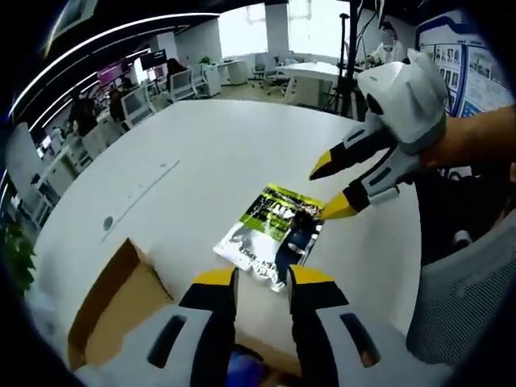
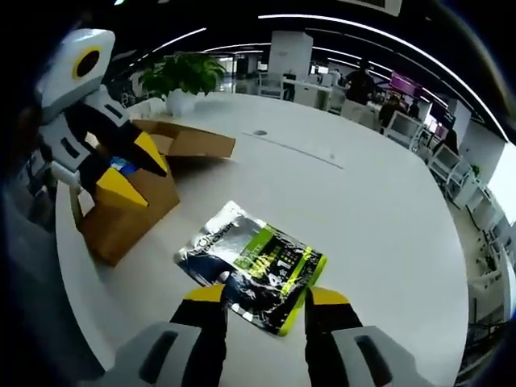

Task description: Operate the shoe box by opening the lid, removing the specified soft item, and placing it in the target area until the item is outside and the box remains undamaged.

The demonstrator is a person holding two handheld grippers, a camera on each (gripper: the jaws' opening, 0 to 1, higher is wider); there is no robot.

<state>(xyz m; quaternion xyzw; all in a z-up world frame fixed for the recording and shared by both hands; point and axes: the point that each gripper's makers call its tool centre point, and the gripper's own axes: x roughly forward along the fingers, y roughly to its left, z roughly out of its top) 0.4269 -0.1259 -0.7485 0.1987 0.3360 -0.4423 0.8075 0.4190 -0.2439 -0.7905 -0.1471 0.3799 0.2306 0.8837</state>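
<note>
Beside open shoe box, foil pouch.

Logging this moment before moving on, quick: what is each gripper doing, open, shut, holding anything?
Left gripper: open, holding nothing, near the edge of the foil packet lying on the table.
Right gripper: open, empty, jaws either side of the packet's near edge.

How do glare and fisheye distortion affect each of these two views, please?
Left gripper view: windows blow out to white behind the right gripper, and the table edge bows. Right gripper view: ceiling strips streak into arcs, the glossy pouch catches reflections, and the left gripper looks stretched near the rim.
</note>
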